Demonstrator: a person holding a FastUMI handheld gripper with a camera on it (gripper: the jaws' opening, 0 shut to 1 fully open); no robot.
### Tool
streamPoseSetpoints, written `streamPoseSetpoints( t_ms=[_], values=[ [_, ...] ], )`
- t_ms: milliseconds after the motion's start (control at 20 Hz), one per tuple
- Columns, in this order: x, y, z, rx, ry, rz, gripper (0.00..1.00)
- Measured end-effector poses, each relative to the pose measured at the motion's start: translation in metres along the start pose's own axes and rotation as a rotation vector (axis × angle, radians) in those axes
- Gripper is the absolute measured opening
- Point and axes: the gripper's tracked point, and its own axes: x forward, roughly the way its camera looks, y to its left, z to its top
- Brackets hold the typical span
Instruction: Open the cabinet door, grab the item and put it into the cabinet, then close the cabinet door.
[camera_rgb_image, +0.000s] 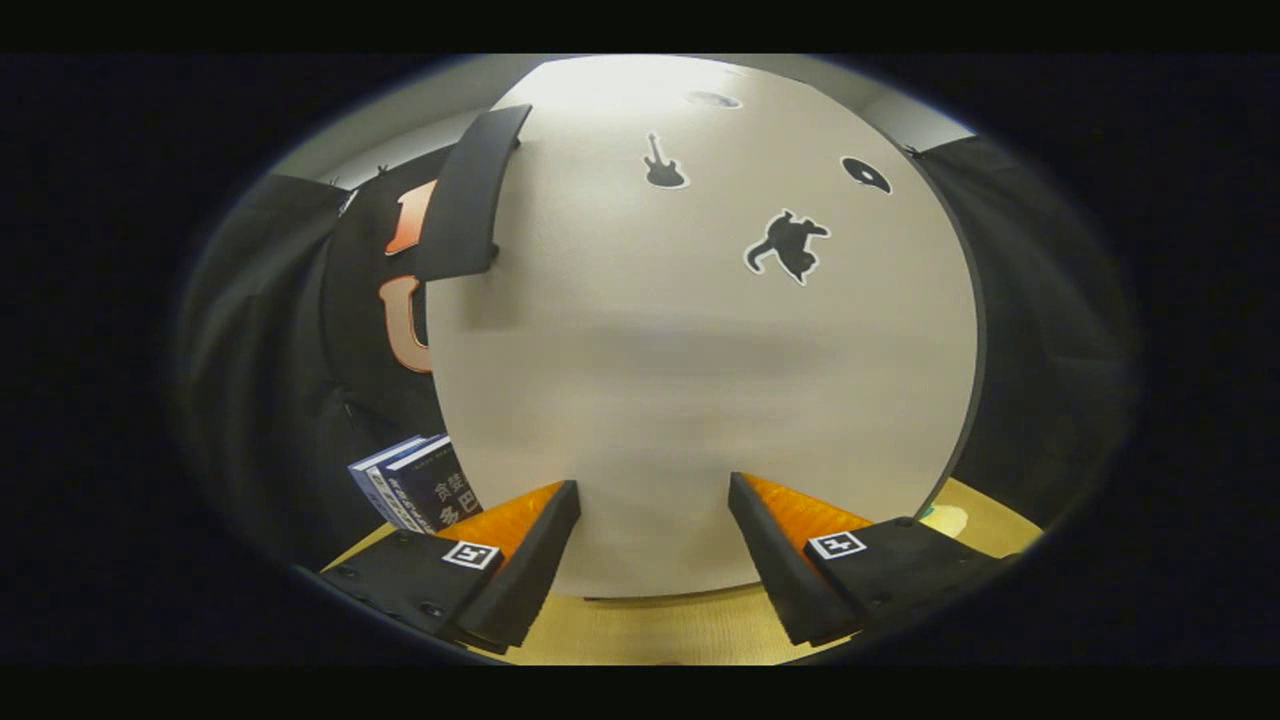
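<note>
Fingers (653, 500) spread wide, empty, close before cabinet door (700, 380), handle (470, 190) at its left edge, books (415, 485) beside

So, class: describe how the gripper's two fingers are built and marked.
The gripper has two wedge-shaped fingers tapering to narrow tips. Each carries a small square black-and-white marker tag on its upper face, and small screws show on the mounts behind.

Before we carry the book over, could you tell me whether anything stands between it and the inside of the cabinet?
Yes: the cabinet door looks shut, just ahead of the open, empty claw. Its handle is up left. The book stands left of the door.
</note>
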Motion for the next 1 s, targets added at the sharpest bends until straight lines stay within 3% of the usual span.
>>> streamPoseSetpoints(
  t_ms=[400, 1000],
  values=[
    [-0.024, 0.003, 0.021, 0.022, -0.004, 0.023, 0.97],
    [-0.164, -0.002, 0.096, -0.027, -0.095, 0.049, 0.97]
  ],
)
